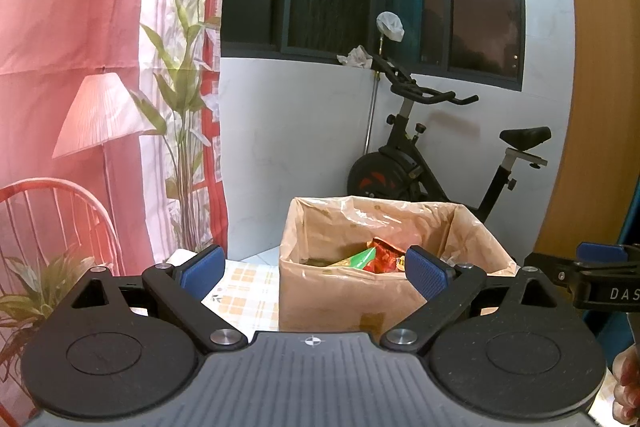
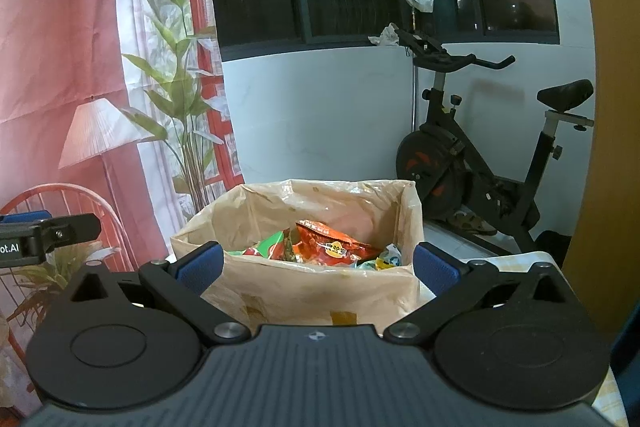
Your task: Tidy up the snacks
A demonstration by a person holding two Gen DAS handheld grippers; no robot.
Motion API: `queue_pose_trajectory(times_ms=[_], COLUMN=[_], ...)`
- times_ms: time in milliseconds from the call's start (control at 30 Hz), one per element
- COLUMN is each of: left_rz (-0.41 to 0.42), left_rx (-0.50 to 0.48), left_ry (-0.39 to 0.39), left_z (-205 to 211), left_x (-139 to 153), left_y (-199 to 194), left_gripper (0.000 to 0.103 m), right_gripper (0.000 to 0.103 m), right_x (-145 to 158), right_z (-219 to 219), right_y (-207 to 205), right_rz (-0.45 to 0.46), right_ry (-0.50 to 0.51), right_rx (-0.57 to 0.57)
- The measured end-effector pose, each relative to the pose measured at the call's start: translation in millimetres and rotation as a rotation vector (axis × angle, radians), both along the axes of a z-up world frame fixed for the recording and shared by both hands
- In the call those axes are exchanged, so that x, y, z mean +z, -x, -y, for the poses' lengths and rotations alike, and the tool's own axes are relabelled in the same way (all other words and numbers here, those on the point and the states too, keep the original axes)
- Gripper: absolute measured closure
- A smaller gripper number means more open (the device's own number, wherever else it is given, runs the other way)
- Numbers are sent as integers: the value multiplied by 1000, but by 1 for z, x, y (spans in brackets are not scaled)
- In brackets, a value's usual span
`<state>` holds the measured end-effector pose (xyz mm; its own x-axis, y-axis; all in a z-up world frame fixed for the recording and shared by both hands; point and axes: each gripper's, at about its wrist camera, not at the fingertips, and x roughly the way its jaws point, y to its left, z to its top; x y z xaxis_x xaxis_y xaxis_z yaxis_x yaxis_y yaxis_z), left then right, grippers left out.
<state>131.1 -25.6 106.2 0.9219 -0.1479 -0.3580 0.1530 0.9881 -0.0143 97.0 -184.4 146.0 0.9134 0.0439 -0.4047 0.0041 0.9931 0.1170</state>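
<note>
A cardboard box (image 1: 320, 303) lined with a thin plastic bag stands on the checked tablecloth (image 1: 244, 291). Inside it lie several snack packets, among them a red one (image 2: 332, 245) and a green one (image 1: 358, 259). My left gripper (image 1: 314, 273) hovers open just in front of the box with nothing between its blue pads. My right gripper (image 2: 316, 269) is also open and empty, its fingers spread to either side of the same box (image 2: 320, 291). Each gripper's tip shows at the edge of the other's view.
An exercise bike (image 1: 436, 155) stands behind the box against the white wall (image 1: 300, 147). A printed pink backdrop (image 1: 80, 67) hangs on the left. A wooden panel (image 1: 600, 107) rises on the right. A person's fingers (image 1: 628, 391) show at the lower right.
</note>
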Motion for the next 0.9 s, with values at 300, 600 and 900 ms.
queue_pose_trajectory(times_ms=[300,600,900], left_rz=[-7,-19,-8], left_rx=[-1,-1,-9], left_ry=[7,21,23], left_z=[-2,-4,-4], left_x=[0,-4,-6], left_y=[-3,-5,-6], left_gripper=[5,5,5], right_gripper=[0,0,0], right_x=[-2,-3,-5], right_z=[1,2,2], right_y=[-1,-3,-4], right_rz=[-8,-14,-18], right_ry=[1,4,8], right_rx=[4,5,11])
